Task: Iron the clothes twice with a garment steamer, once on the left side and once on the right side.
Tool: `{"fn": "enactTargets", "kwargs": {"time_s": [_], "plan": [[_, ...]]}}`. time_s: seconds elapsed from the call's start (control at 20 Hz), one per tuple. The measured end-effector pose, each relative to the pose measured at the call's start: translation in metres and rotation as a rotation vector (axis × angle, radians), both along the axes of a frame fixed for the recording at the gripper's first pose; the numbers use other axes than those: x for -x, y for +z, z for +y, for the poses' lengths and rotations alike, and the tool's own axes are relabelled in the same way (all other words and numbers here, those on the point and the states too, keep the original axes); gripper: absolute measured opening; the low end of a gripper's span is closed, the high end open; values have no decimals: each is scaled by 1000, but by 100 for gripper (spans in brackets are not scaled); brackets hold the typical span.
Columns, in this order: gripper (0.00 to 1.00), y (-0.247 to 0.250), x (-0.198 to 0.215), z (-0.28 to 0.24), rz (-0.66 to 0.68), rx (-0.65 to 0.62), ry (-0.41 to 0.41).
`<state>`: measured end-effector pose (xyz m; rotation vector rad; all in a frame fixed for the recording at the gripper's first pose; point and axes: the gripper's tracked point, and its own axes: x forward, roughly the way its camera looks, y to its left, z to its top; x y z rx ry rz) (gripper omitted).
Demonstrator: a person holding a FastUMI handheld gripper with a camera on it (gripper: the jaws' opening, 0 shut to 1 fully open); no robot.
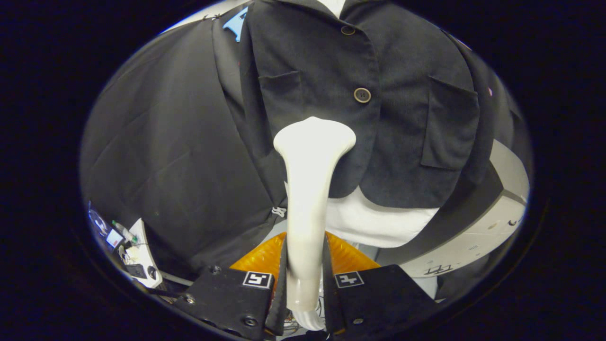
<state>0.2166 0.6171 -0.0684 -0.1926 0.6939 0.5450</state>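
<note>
1. Partly, in the gripper view, the dark jacket (331, 94) is cut off above the collar, and its lower middle is hidden behind the steamer head.
2. A white garment (378, 222) is seen below the jacket hem; what carries it cannot be made out.
3. An orange object (258, 258) is largely covered by the fingers and the steamer handle, so its nature cannot be told.
4. Small items on a white surface (137, 255), off to the left of the fingers, are too small and blurred to be identified.
5. The gripper (305, 284) is closed on the white garment steamer (307, 189): its handle is clamped between both black fingers (227, 293).
6. The flared steamer head is held up against the jacket front, just below the lower button (362, 95), between the two chest pockets.
</note>
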Motion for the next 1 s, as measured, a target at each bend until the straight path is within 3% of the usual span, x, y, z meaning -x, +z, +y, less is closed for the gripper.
{"fn": "enactTargets", "kwargs": {"time_s": [0.3,0.5,1.0], "plan": [[35,8,1,-11,-3,-36,-23],[35,29,10,-44,-17,-70,-47],[35,75,16,-203,-74,-139,-205]]}}
